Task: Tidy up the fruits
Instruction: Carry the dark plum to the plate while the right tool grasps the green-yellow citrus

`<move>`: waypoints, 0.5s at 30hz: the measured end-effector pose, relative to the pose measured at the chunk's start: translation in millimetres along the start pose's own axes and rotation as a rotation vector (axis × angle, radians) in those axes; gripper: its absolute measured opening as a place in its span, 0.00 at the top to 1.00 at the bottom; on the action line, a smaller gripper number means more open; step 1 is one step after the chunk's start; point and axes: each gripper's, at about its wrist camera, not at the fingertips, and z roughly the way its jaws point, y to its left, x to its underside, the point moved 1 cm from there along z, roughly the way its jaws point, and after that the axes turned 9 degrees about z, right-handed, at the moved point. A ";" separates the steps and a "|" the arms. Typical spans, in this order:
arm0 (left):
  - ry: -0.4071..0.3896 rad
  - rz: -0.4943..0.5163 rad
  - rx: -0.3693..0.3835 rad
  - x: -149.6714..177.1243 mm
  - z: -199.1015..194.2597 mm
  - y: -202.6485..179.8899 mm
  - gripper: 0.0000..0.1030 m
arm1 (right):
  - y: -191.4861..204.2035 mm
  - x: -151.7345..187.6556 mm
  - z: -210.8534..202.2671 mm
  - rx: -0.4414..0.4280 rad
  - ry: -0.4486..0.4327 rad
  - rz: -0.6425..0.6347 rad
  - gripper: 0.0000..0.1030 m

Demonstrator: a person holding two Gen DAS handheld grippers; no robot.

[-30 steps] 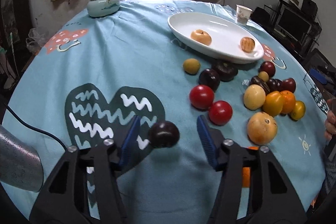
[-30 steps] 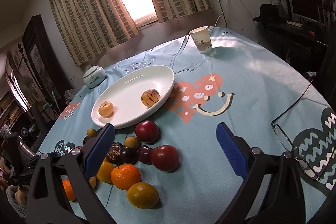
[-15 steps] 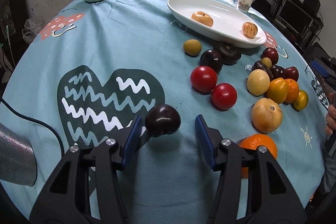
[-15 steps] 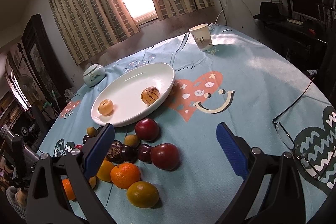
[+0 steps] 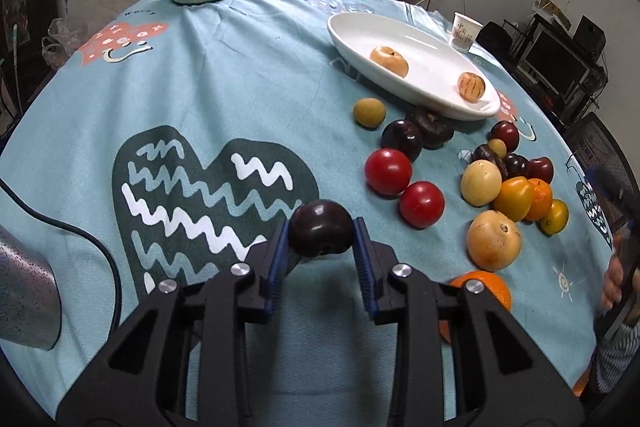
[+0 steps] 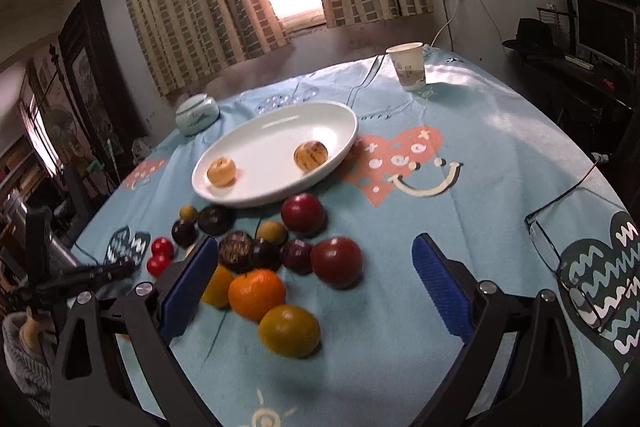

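Left tool (image 5: pixel 321 233) clamped on dark plum (image 5: pixel 320 232), spectacles (image 6: pixel 568 239) only in right view, right tool (image 6: pixel 316 279) agape and empty, white dish (image 6: pixel 276 151) holding two tan fruits (image 6: pixel 221 171)

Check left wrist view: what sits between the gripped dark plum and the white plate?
Left wrist view: two red tomatoes, another dark plum and a dark brown fruit lie between the dark plum and white plate.

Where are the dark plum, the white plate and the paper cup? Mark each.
dark plum (image 5: pixel 320 227), left wrist view, its front skin.
white plate (image 6: pixel 260 143), right wrist view, bare inner floor.
paper cup (image 6: pixel 408 67), right wrist view, its side wall.
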 end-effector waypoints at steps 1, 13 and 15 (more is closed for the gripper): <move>-0.003 0.003 0.003 -0.2 -0.3 -0.3 0.69 | 2.0 8.8 1.3 0.011 0.031 -0.021 0.05; -0.032 0.015 0.034 -1.0 -4.6 -3.3 0.69 | 23.3 27.6 31.5 0.058 0.218 -0.138 0.47; -0.035 0.017 0.038 -0.5 -5.4 -3.7 0.69 | 22.6 26.9 34.6 0.062 0.230 -0.132 0.56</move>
